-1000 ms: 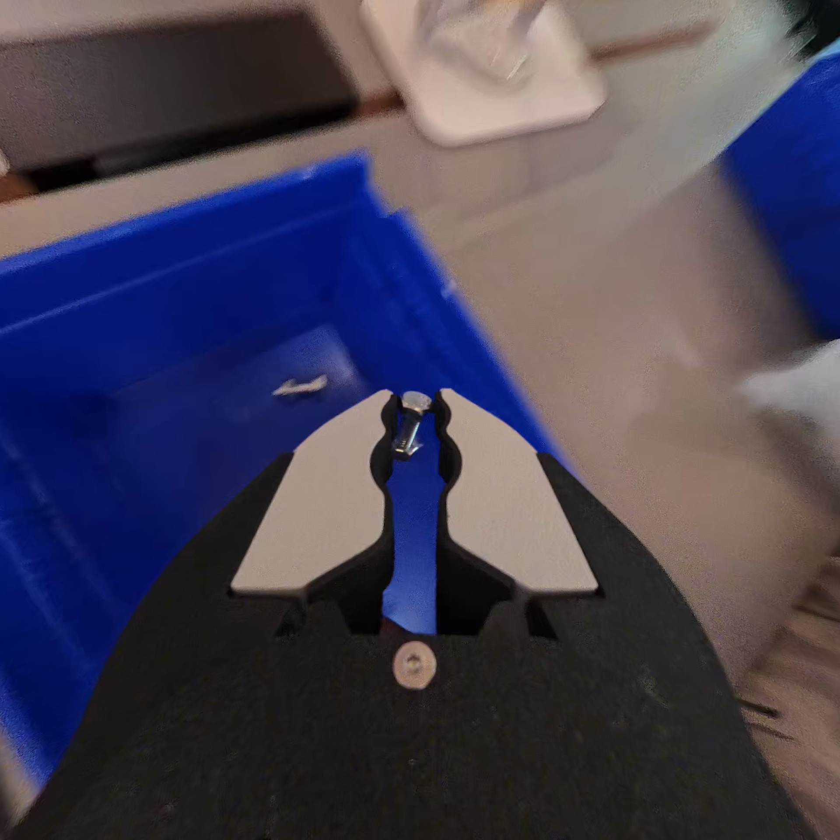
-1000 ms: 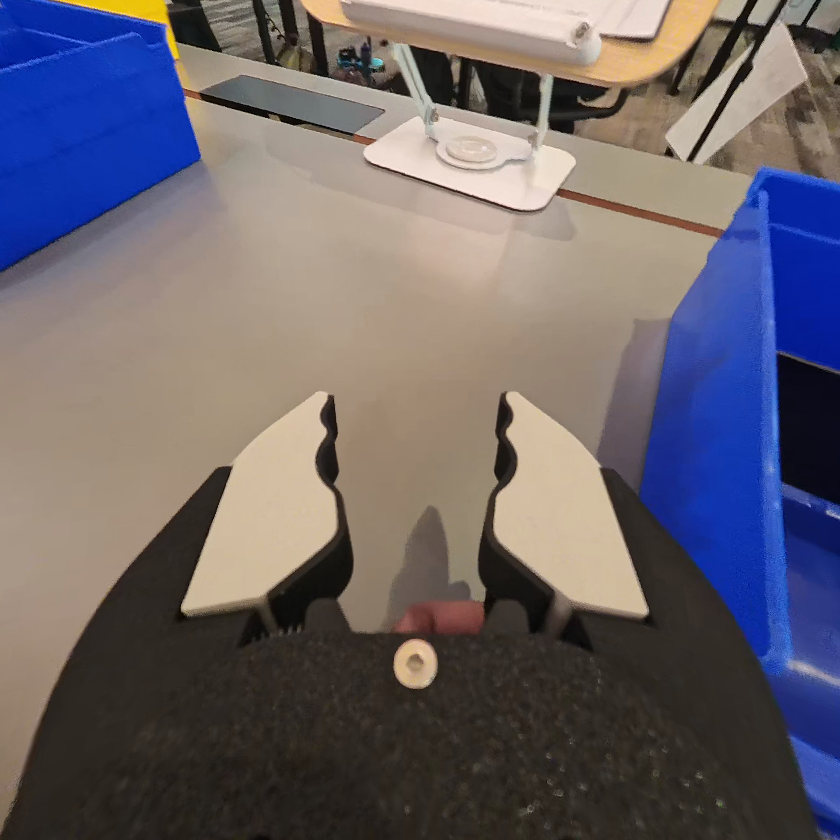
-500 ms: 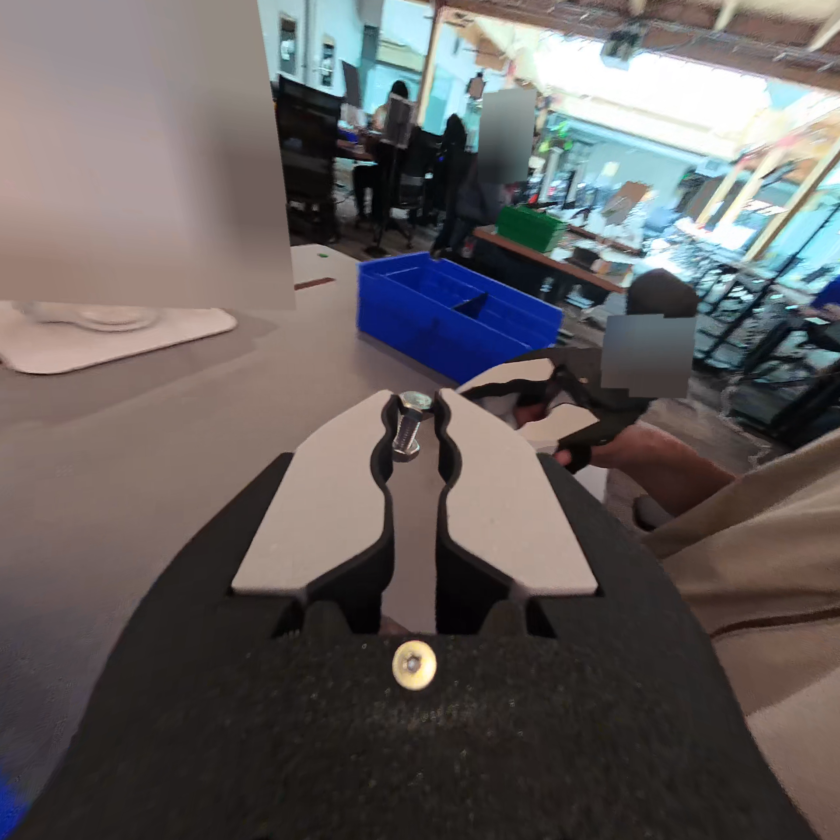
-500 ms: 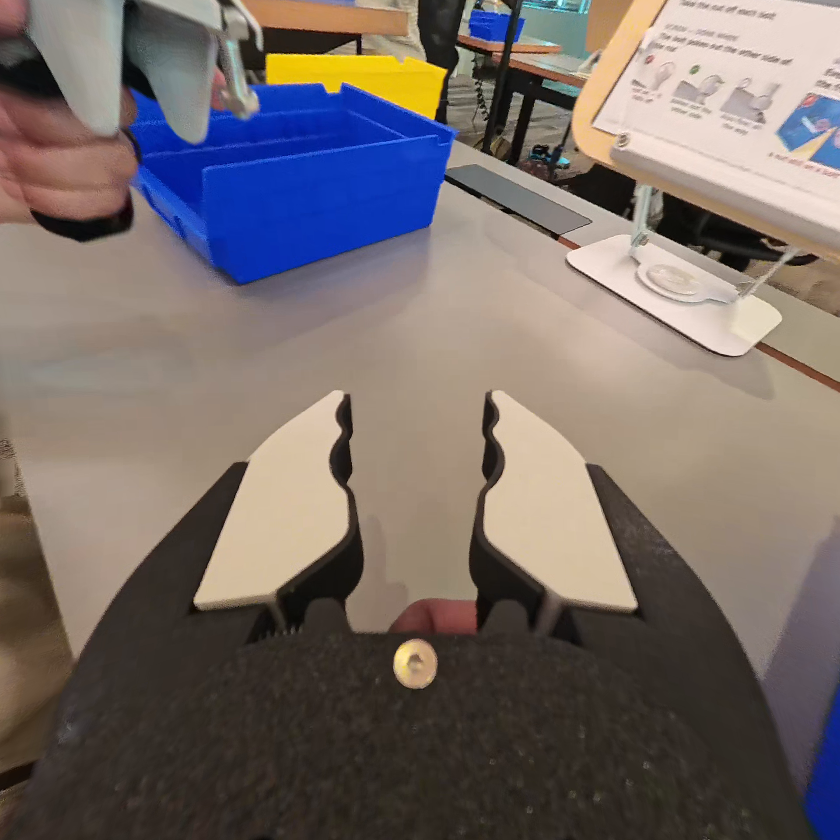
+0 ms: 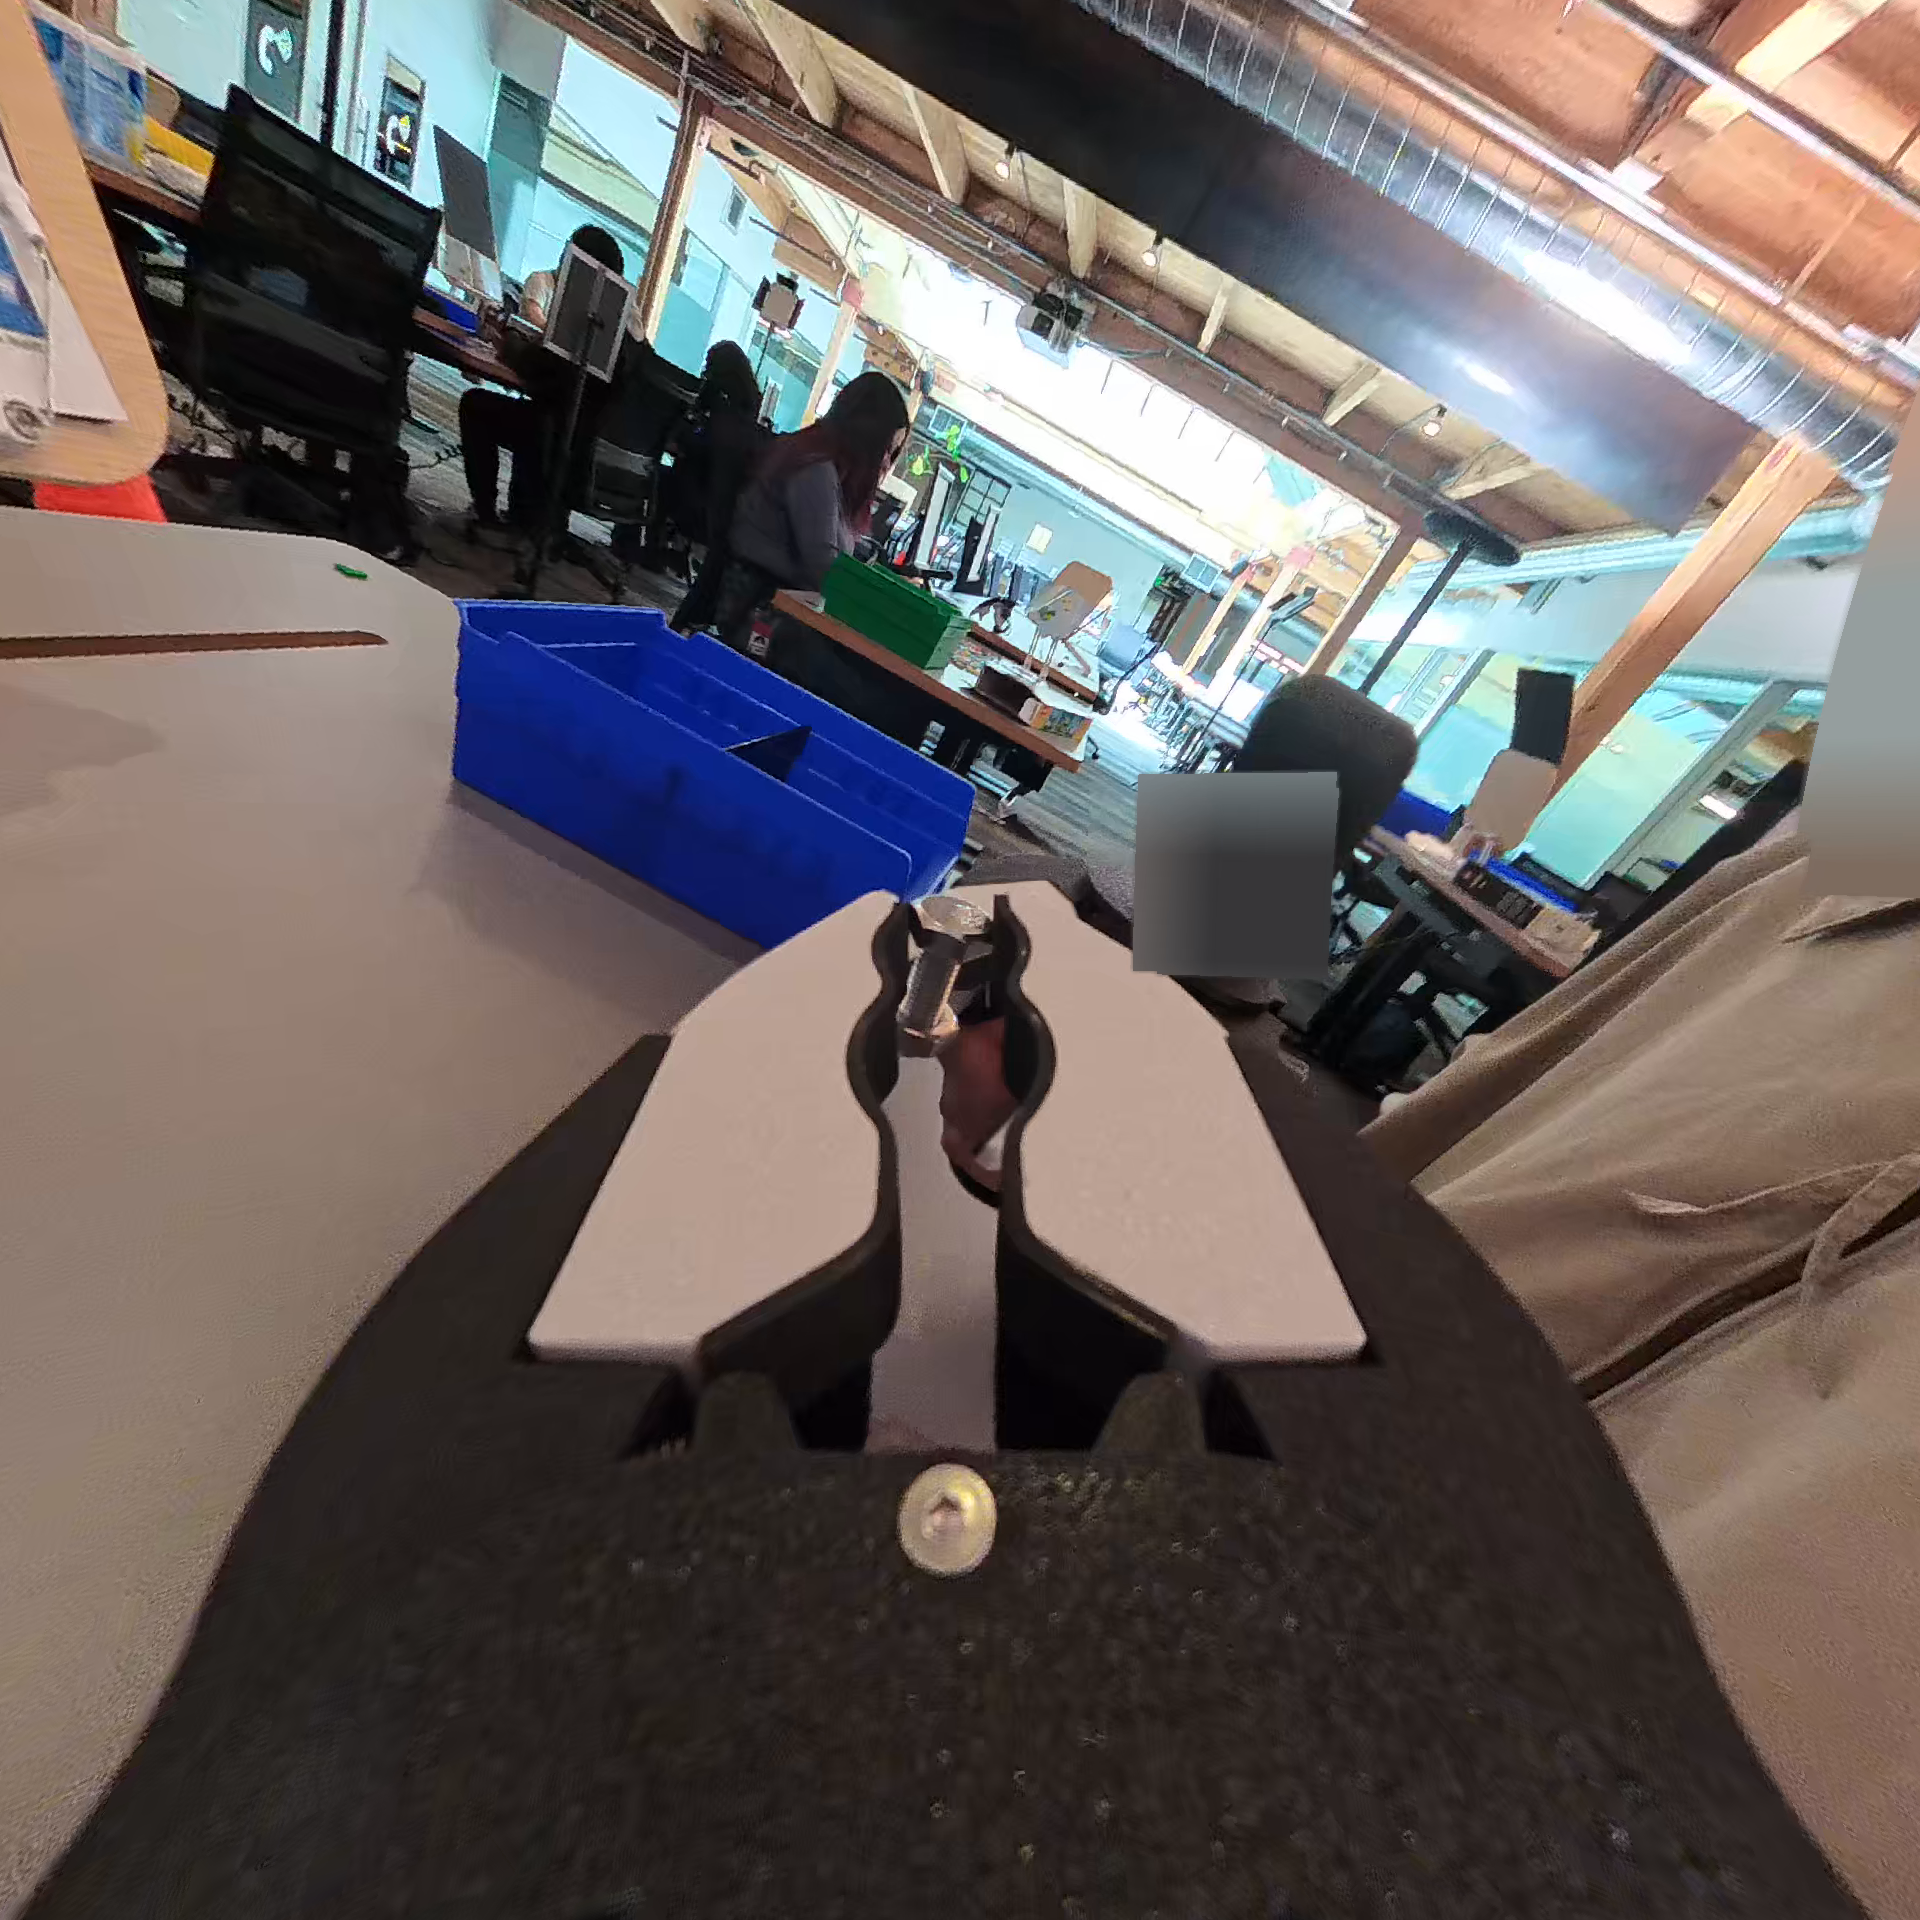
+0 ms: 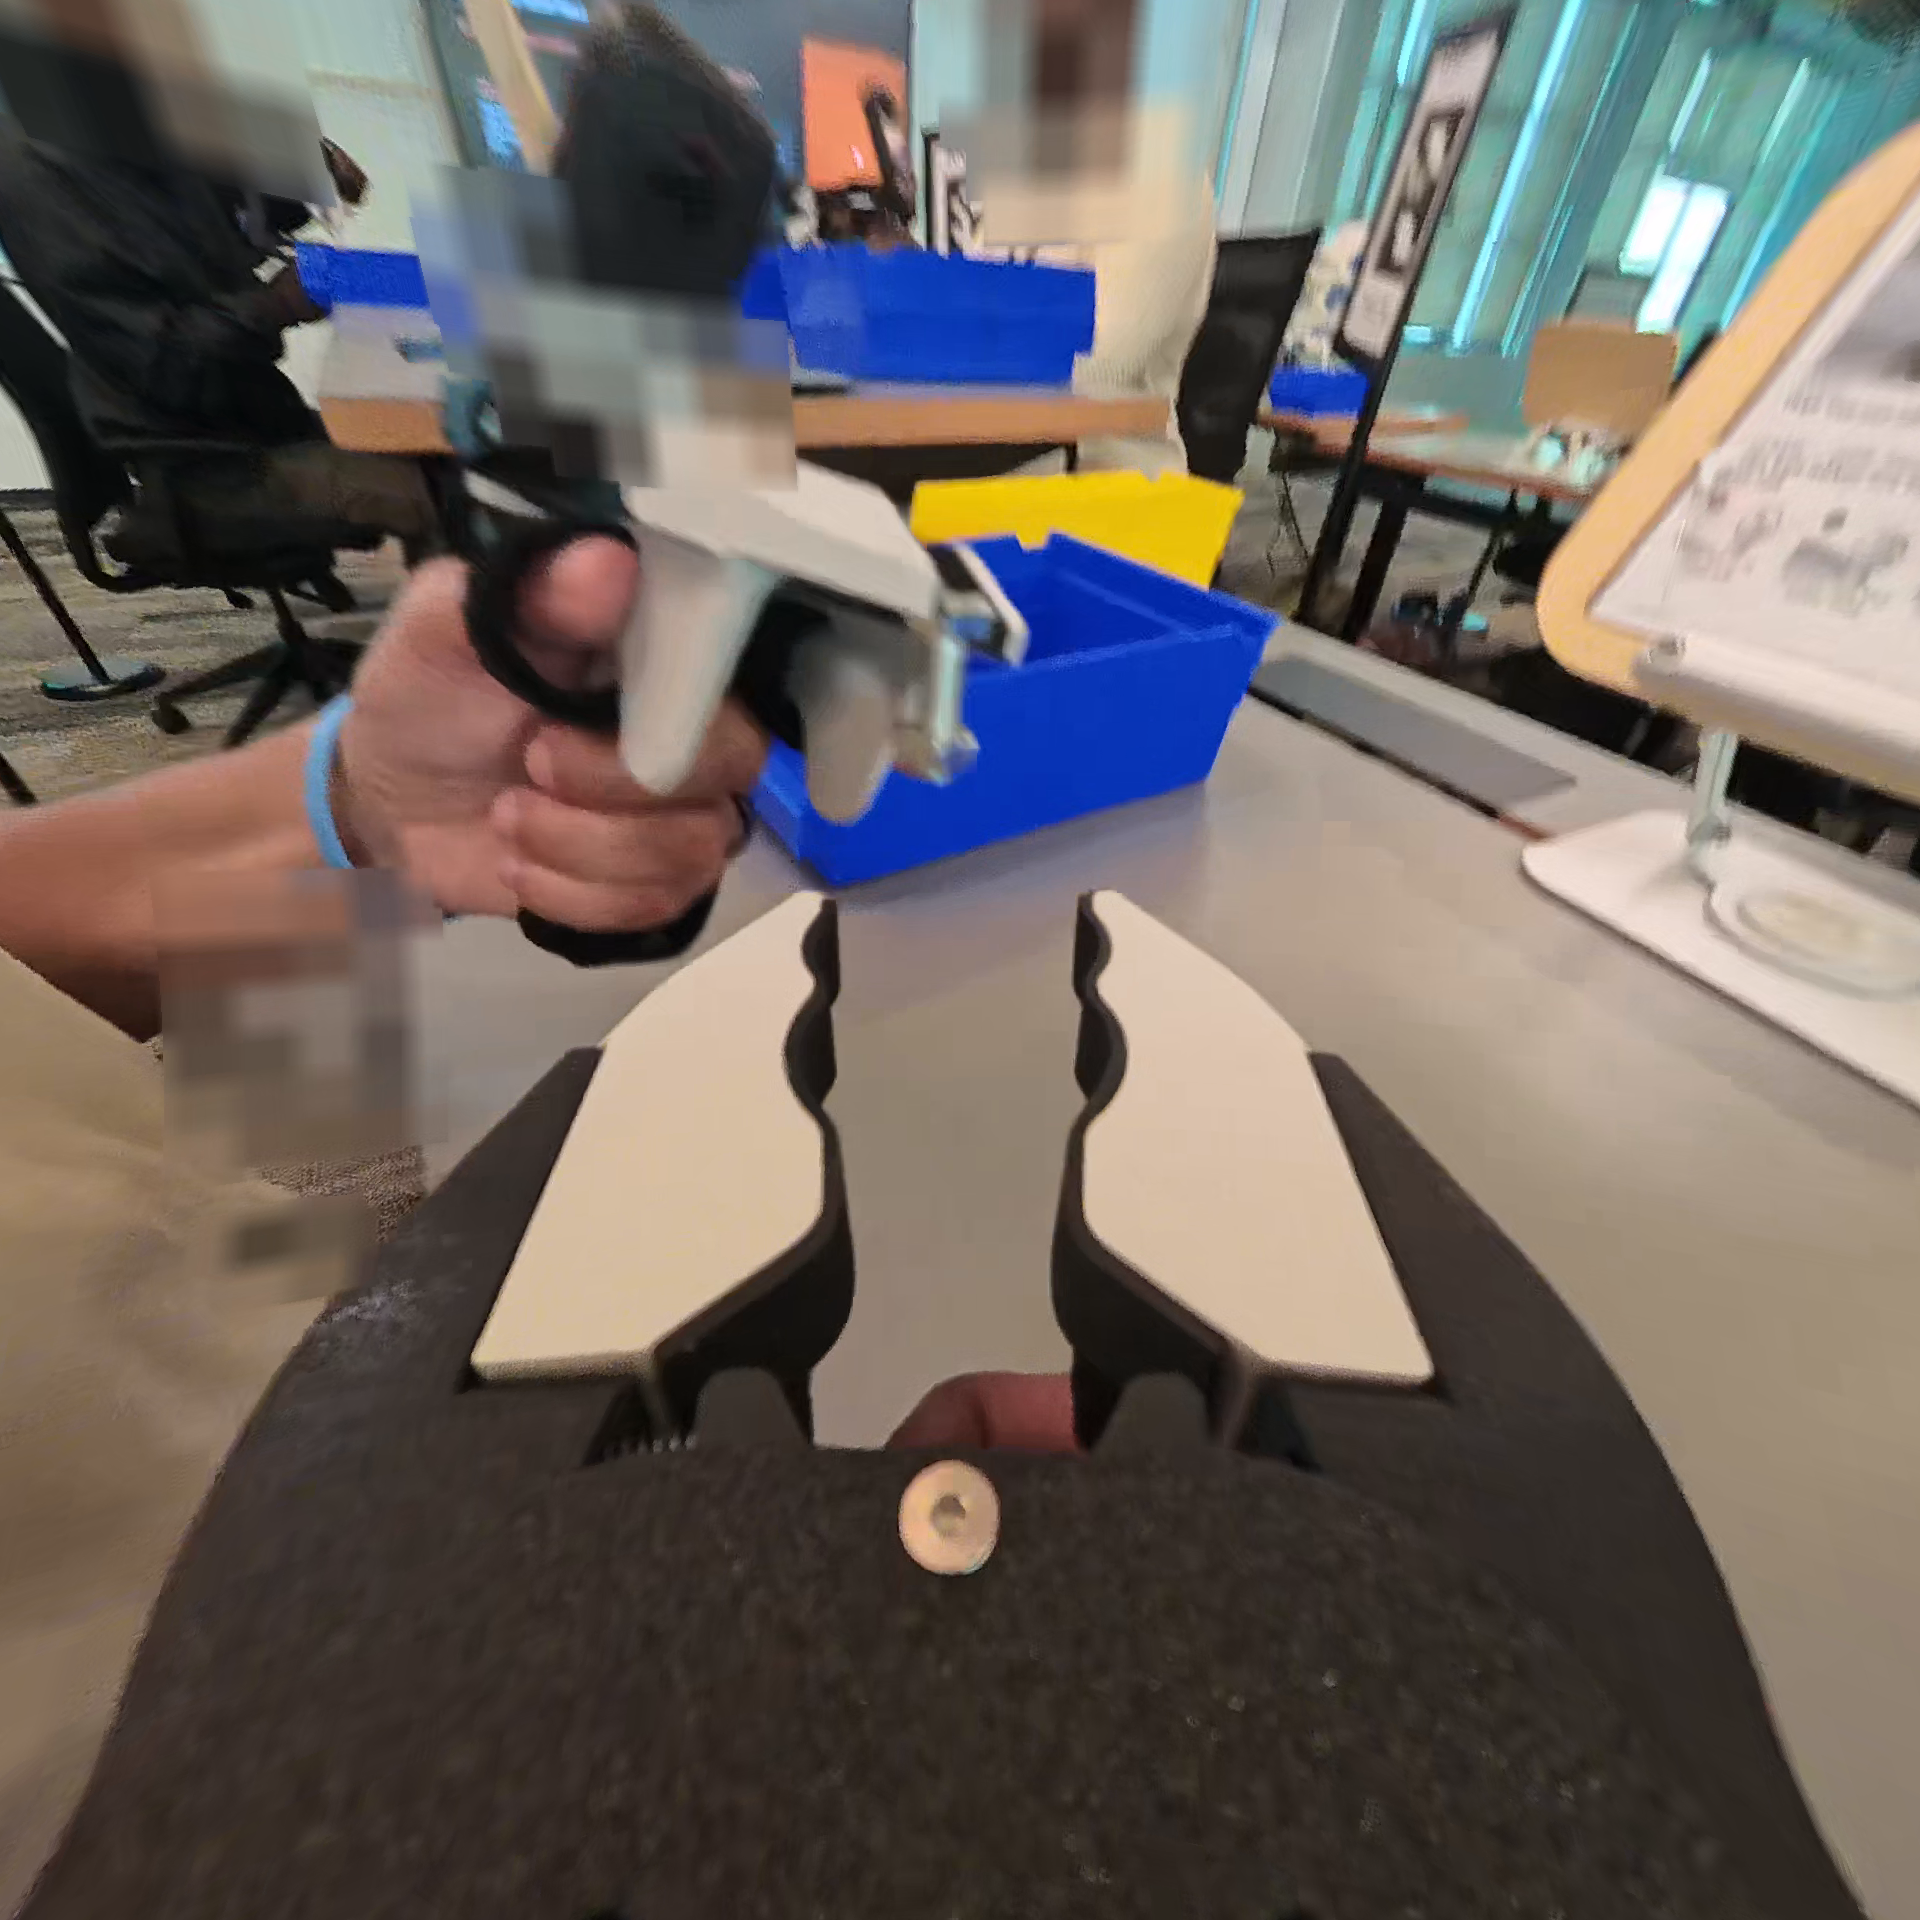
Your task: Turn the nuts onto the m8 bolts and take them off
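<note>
Bolt (image 5: 932, 977) pinched at tip of left tongs (image 5: 948, 925) | right tongs (image 6: 954, 914) parted, empty, above table (image 6: 1455, 1091)

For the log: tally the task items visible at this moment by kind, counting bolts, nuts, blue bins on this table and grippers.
Bolts: 1, the bolt clamped in the left gripper
Nuts: 0 visible
Blue bins on this table: 2, the right-hand bin and the left-hand bin
Grippers: 2, the left one plus the right gripper, jaws apart and empty
Total: 5
</note>
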`<state>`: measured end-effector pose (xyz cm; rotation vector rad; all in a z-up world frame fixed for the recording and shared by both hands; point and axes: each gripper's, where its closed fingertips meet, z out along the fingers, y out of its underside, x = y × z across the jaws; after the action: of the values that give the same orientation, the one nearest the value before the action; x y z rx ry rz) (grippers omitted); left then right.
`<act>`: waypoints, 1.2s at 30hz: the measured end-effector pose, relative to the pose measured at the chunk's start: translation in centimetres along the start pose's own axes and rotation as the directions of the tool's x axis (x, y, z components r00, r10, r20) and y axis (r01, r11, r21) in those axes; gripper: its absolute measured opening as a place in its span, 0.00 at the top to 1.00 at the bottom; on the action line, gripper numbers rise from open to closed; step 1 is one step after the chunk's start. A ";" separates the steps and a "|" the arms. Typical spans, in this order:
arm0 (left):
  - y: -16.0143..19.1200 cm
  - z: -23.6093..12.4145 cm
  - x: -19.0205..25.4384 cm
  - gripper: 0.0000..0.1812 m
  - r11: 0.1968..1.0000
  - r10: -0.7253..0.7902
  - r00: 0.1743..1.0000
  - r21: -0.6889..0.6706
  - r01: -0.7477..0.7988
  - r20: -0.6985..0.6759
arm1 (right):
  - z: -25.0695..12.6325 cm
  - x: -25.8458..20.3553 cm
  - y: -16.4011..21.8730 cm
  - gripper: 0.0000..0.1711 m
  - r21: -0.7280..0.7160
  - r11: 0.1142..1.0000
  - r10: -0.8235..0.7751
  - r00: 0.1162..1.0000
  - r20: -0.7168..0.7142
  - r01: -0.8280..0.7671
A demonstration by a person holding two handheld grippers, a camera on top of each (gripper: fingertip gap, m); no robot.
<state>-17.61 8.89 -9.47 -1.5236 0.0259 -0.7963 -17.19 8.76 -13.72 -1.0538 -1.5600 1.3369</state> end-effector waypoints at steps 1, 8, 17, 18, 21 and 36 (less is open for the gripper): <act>0.0 0.2 0.1 0.92 1.000 -0.022 1.000 0.007 0.022 -0.017 | 0.1 -0.2 -0.5 0.76 0.011 1.000 -0.016 1.000 0.004 0.016; 1.0 1.5 0.6 0.92 0.997 -0.071 0.995 -0.007 0.071 -0.073 | 0.7 -0.1 -0.9 0.86 0.016 1.000 -0.011 1.000 0.005 0.010; 4.7 1.1 0.2 0.92 0.959 0.162 0.987 -0.233 -0.158 -0.005 | -0.3 -0.6 2.4 0.91 -0.187 0.954 -0.214 0.969 0.122 0.234; 5.5 0.9 0.1 0.92 0.938 0.202 0.979 -0.287 -0.196 -0.009 | -0.5 -0.8 3.1 0.91 -0.224 0.931 -0.259 0.953 0.156 0.289; 7.9 0.4 -0.2 0.92 0.837 0.330 0.943 -0.452 -0.308 -0.031 | -1.0 -1.2 5.0 0.91 -0.321 0.845 -0.350 0.897 0.271 0.427; 10.7 0.5 -1.9 0.92 0.619 0.564 0.822 -0.620 -0.482 -0.076 | -2.1 -0.7 6.2 0.91 -0.357 0.783 -0.371 0.843 0.389 0.509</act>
<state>-14.07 8.69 -19.77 -2.0420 0.6826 -0.1929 -14.40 9.32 -19.69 -0.6762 -2.2602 0.8418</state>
